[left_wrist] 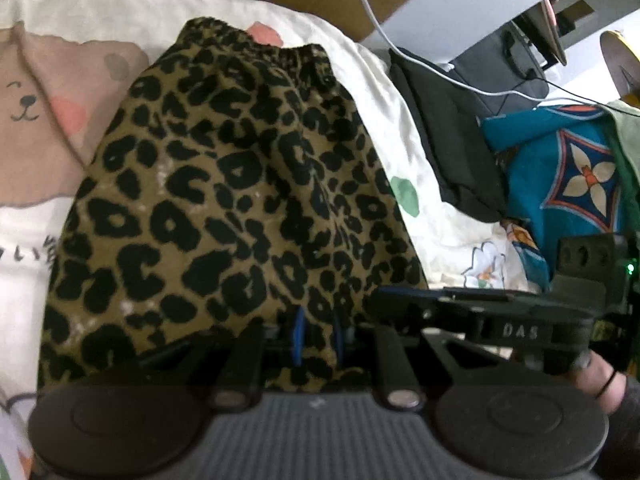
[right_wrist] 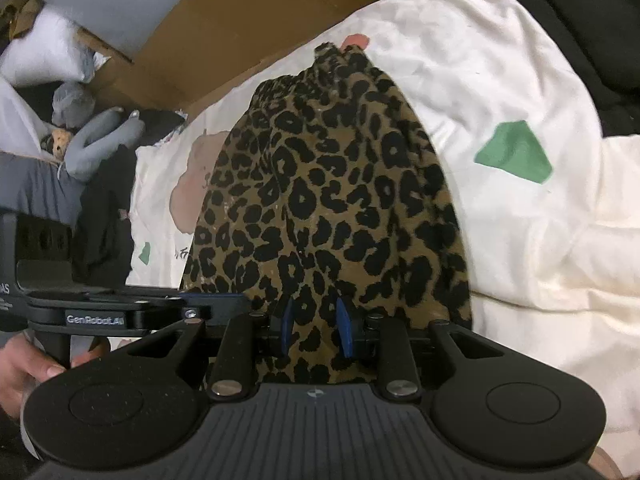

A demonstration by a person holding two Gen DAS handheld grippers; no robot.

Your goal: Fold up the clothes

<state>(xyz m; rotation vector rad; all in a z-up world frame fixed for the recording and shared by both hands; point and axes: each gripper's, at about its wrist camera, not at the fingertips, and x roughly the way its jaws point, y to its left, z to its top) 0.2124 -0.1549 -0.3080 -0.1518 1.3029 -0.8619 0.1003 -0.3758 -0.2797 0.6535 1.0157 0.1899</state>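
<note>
Leopard-print garment lies on the white printed duvet of the bed, elastic waistband at the far end, hem at the near end under both tools.

Left gripper: blue pads a narrow gap apart with hem fabric between them; looks pinched, though the contact itself is blurred. Right gripper: jaws also narrow, leopard fabric filling the gap, reads as gripped at the hem. In the right wrist view the other tool sits at 9 o'clock of it, close alongside.

Judgement: both tools hold the near hem, which fits either a lengthwise fold starting or a fold just laid with the jaws yet to let go. Can't settle which.

If carrying the hem:
- keep both grips level so the edge stays straight
- travel toward 12 o'clock, along the garment, not across
- land the hem square on the waistband, no skew
- the fabric looks soft and bunches at the waistband, so keep light tension between the grips.

Orientation: long axis runs 6 to 12 o'clock in the left view, waistband pointing to 12. In the right view it tilts slightly, waistband toward 1 o'clock. The garment narrows toward the waistband and flares at the hem.
</note>
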